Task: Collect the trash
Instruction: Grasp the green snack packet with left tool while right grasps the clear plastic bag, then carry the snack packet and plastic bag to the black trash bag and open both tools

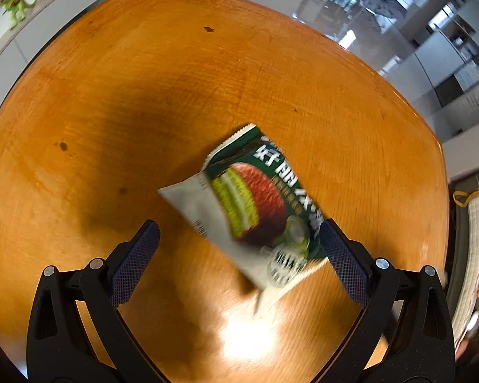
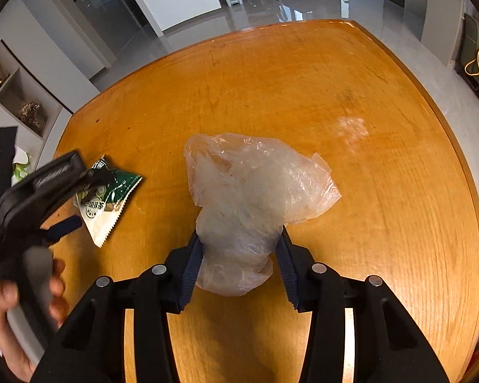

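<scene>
A green and white snack wrapper point(image 1: 255, 198) lies flat on the round wooden table point(image 1: 143, 95). My left gripper point(image 1: 239, 226) hangs just above it, open wide, with the wrapper's near end between the blue pads and the right pad by its edge. The right wrist view shows the same wrapper point(image 2: 111, 204) under the left gripper point(image 2: 81, 201), which a hand holds. A crumpled clear plastic bag point(image 2: 255, 185) sits mid-table. My right gripper point(image 2: 239, 239) is shut on the bag's near, narrow end, both pads against the plastic.
The table edge point(image 2: 456, 146) curves round at the right and far side, with shiny grey floor beyond. A pale smear point(image 2: 351, 127) marks the wood to the right of the bag. A shelf unit point(image 2: 19, 95) stands off the table to the left.
</scene>
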`<act>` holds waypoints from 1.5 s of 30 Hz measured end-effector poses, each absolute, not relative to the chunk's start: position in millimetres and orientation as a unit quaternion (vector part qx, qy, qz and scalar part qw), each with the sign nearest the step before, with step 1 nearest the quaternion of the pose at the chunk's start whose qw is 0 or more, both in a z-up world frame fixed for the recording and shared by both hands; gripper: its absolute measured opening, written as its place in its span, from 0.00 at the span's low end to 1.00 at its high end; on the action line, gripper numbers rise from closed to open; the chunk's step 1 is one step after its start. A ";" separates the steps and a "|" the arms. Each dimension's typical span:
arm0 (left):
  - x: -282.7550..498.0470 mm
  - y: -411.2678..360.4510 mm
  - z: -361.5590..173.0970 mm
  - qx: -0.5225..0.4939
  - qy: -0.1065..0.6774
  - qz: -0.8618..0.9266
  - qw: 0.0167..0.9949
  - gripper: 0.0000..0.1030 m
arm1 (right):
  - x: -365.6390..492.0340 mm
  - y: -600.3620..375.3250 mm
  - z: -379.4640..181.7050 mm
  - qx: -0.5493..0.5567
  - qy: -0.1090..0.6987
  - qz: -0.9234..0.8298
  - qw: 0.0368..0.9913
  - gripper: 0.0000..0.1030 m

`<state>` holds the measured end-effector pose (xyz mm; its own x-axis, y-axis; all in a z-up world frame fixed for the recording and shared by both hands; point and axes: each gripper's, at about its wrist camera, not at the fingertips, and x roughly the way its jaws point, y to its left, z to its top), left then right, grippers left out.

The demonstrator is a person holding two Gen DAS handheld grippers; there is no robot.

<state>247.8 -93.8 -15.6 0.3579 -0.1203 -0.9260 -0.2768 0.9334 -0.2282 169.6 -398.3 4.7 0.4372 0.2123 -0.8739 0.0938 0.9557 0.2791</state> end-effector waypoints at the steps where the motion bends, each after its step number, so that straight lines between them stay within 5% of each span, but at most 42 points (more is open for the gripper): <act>1: 252.2 -96.7 -19.0 -0.178 0.567 0.057 0.803 0.94 | 166.6 -401.2 4.1 0.144 0.528 0.036 0.836 0.46; 5: 264.9 -108.4 -22.3 -0.126 0.562 0.070 0.815 0.93 | 155.1 -405.9 5.1 0.133 0.523 0.032 0.841 0.46; 10: 247.9 -111.3 -18.6 -0.064 0.545 0.003 0.836 0.65 | 138.6 -401.5 7.4 0.119 0.520 0.027 0.846 0.46; 12: 235.4 -102.9 -17.7 -0.070 0.556 -0.018 0.828 0.63 | 132.1 -396.7 8.9 0.115 0.522 0.031 0.845 0.46; 26: 82.7 -24.9 11.8 -0.041 0.510 -0.065 0.857 0.62 | 54.1 -330.8 30.4 0.089 0.522 0.090 0.844 0.46; 45: -152.2 197.3 28.9 -0.094 0.421 0.054 0.901 0.62 | -56.3 -101.8 33.6 -0.029 0.532 0.275 0.800 0.46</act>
